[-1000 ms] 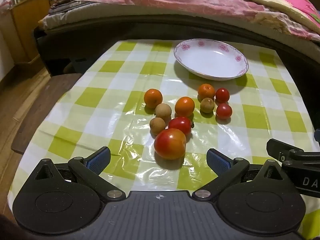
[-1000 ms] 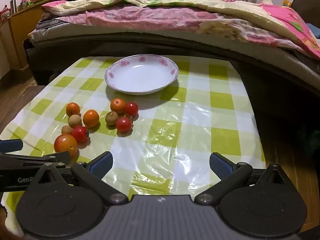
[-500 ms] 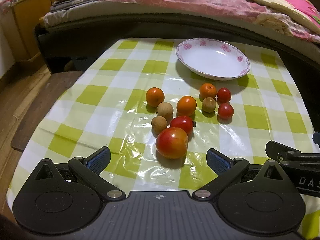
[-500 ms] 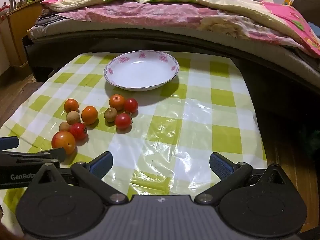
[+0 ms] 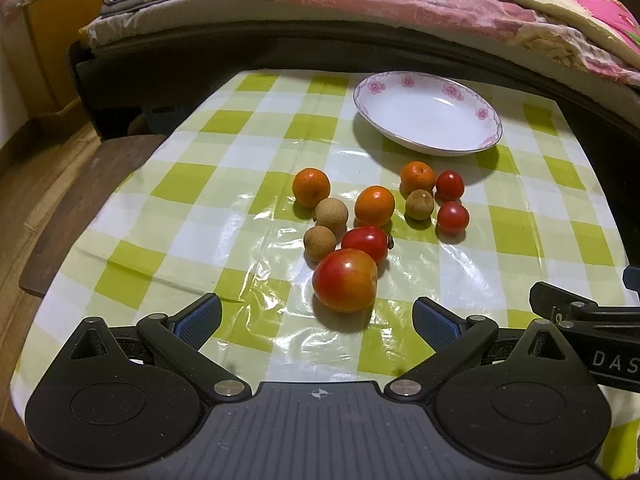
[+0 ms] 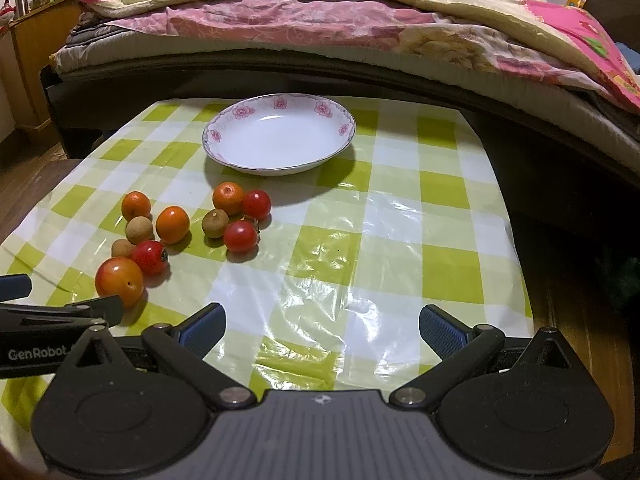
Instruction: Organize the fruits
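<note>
Large red-orange tomato [image 5: 345, 280] lies just ahead of the wide-open, empty left tongs [image 5: 316, 322].

It is smooth, glossy, red fading to orange, touching a smaller red tomato [image 5: 365, 242] in the fruit cluster on the green-and-white checked surface [image 5: 192, 200]. The white floral-rimmed plate [image 5: 427, 118] sits beyond, bare. The right tongs [image 6: 322, 326], also spread wide and holding nothing, hover over bare cloth, well right of the fruit.
</note>
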Demonstrator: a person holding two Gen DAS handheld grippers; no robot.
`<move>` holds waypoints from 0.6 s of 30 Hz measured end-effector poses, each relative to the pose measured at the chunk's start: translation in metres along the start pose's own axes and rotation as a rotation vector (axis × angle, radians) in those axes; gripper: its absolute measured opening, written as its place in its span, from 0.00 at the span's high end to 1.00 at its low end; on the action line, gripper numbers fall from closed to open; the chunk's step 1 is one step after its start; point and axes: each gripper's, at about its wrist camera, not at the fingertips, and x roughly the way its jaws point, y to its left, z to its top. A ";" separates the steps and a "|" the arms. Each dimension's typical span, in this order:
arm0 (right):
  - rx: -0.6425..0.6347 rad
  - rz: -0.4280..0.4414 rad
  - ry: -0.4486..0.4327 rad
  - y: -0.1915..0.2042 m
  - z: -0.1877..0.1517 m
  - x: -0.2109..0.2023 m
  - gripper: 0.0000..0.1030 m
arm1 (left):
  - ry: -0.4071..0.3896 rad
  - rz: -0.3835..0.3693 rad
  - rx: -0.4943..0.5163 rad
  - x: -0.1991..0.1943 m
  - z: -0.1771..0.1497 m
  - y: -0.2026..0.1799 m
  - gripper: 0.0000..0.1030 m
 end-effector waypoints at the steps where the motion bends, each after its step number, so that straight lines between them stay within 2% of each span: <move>1: 0.000 0.000 0.002 0.000 0.000 0.000 0.00 | 0.002 0.000 0.000 0.000 0.000 0.000 0.01; 18: 0.000 0.001 0.018 0.002 -0.001 0.003 0.00 | 0.009 0.001 0.000 0.001 -0.001 0.000 0.02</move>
